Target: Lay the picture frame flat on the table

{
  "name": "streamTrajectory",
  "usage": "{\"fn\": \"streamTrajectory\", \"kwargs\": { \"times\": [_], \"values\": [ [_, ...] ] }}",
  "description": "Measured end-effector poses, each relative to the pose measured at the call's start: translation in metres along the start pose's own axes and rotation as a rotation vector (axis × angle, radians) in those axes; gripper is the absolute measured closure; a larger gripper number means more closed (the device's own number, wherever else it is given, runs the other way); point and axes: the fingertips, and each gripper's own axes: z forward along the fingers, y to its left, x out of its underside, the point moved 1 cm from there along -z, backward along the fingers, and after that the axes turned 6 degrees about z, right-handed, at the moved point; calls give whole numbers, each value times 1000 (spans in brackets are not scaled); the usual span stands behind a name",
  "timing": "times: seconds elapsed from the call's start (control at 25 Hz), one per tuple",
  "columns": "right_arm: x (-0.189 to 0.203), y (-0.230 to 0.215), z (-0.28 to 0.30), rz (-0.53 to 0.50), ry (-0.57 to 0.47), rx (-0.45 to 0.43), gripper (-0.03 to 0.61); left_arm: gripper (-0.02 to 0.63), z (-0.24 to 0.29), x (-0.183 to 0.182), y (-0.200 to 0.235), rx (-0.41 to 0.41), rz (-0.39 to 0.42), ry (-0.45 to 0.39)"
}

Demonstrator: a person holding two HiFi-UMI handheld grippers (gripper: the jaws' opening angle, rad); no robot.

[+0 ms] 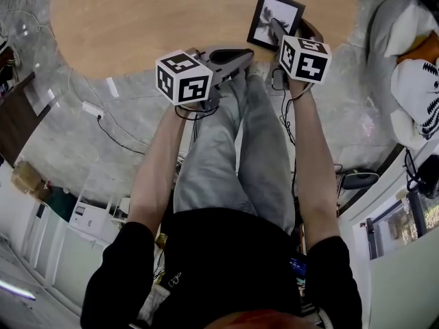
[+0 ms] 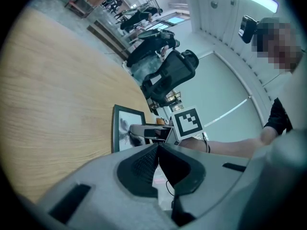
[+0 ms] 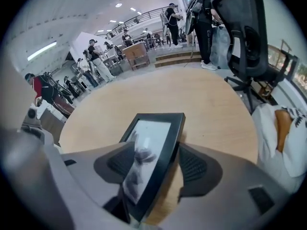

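**Frame between spread right fingers, left fingers closed**

The picture frame [image 3: 152,147], black-edged with a grey and white print, sits on the round wooden surface [image 1: 151,19], near the upper right of the head view and close to the surface's edge. In the right gripper view it slants from the upper middle down toward the lower left. I cannot tell whether it lies fully flat or is still tipped up on one side.

The right gripper [image 1: 276,30] points steeply down over the frame. Its fingers [image 3: 194,166] are spread wide with the frame between them. The left pad overlaps the glass, while a strip of bare wood shows between the right pad and the frame's outer edge, so they are not clamping it.

The left gripper [image 2: 158,150] is held lower in the head view, just off the surface's near edge and left of the frame. Its fingers are pressed together at the tips with nothing between them. Its own view looks across the wood toward the frame and the right gripper's marker cube [image 2: 187,122].

A black office chair [image 2: 168,75] stands beyond the surface.
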Motion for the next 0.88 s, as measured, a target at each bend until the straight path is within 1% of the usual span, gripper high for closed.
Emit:
{"fn": "streamTrajectory", "kwargs": {
  "times": [0.16,0.2,0.24,0.28,0.32,0.44,0.52,0.64,0.76,0.88],
  "values": [
    [3,-14,-7,-36,-7,107,327,606,1,-2,-3,-4,-2,-24],
    [3,-17,-11,-33,-19,116,354,606,1,-4,-3,-9,-2,-33],
    [1,-18,-16,-23,-38,115,432,606,1,-6,-4,-20,1,-45],
    [0,-18,-22,-6,-61,107,494,606,0,-9,-4,-41,9,-60],
    [-2,-16,-29,13,-85,91,540,606,-2,-13,-3,-72,22,-76],
    [-6,-6,-50,76,-155,11,558,606,-8,-30,-3,-205,65,-135],
    [-10,3,-70,113,-196,-37,561,606,-11,-42,-9,-287,70,-173],
    [-26,17,-109,145,-264,-76,563,606,-17,-63,-30,-394,90,-206],
    [-56,32,-156,131,-341,-99,566,606,-25,-90,-66,-460,142,-246],
    [-91,44,-204,76,-418,-109,568,606,-37,-121,-107,-507,193,-301]
  ]
}}
